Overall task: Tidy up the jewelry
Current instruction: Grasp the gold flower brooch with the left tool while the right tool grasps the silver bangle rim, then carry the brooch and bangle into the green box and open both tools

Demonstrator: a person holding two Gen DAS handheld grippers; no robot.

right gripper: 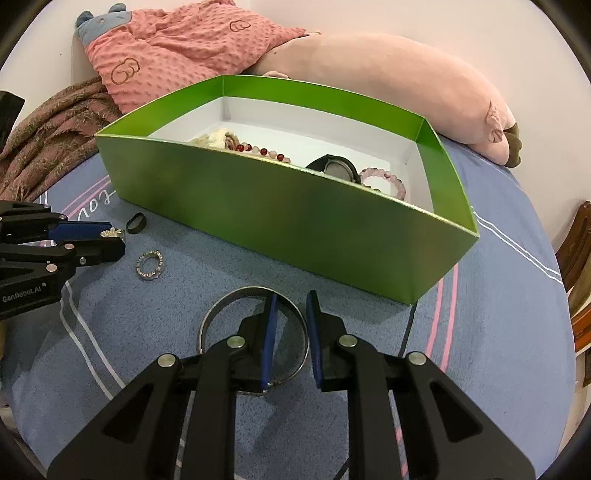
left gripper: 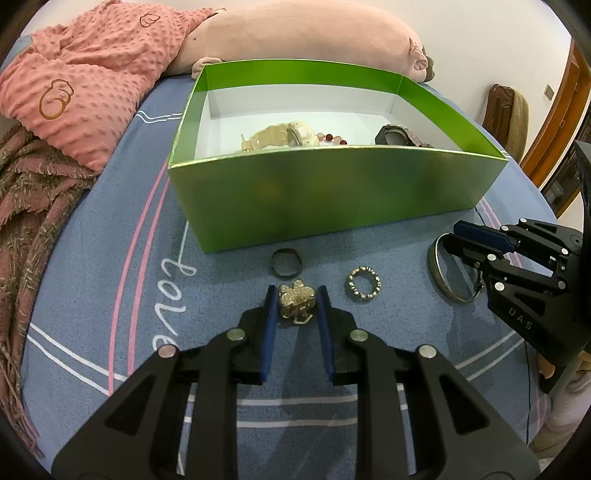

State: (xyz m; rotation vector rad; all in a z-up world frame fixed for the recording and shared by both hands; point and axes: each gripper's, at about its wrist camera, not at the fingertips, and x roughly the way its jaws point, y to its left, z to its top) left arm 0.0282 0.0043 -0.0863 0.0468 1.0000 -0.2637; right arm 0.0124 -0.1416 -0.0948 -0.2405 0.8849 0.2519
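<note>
A green box [left gripper: 332, 192] stands on the blue bedspread and holds a cream watch [left gripper: 284, 136], a dark watch [left gripper: 391, 134] and bead bracelets [right gripper: 384, 181]. My left gripper [left gripper: 297, 295] straddles a gold pearl hair clip [left gripper: 297, 297]; its blue pads sit close at both sides, and I cannot tell if they press it. A dark ring [left gripper: 286, 262] and a sparkly ring [left gripper: 364, 284] lie nearby. My right gripper [right gripper: 291, 306] is open over a silver bangle [right gripper: 221, 314], one finger inside the hoop, one outside its right rim.
A pink dotted blanket [left gripper: 85, 70], a brown fringed throw [left gripper: 33, 206] and a long pink plush pig [left gripper: 303, 33] lie behind and left of the box. A wooden door frame [left gripper: 557, 107] stands at the right. A thin black cable [right gripper: 410, 325] runs by the box's corner.
</note>
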